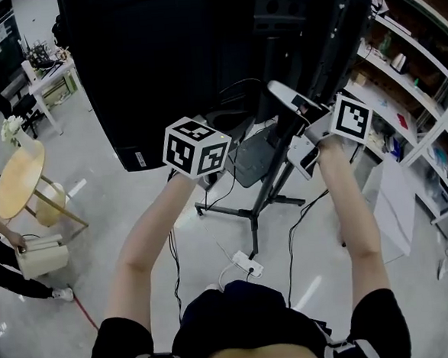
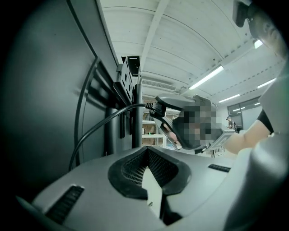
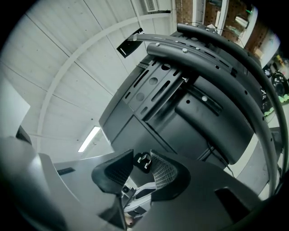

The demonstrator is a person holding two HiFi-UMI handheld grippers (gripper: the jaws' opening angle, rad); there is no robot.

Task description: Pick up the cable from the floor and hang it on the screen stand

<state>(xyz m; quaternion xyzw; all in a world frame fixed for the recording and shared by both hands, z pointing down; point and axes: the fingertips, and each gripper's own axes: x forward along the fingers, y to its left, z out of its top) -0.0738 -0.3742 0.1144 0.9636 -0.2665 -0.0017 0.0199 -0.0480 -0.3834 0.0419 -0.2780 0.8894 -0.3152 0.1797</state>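
Two grippers are raised behind the one black screen (image 1: pixel 162 56), over a pale glossy floor (image 1: pixel 119 212) in a workshop with shelving (image 1: pixel 416 84) on our right. We count one round table (image 1: pixel 19 181) and one white power strip (image 1: pixel 247 264). Our right gripper (image 3: pixel 141 162) clamps the cable (image 2: pixel 97 125) by its plug near the screen stand (image 1: pixel 250 208). Our left gripper (image 2: pixel 146 155) has its jaws together, empty.
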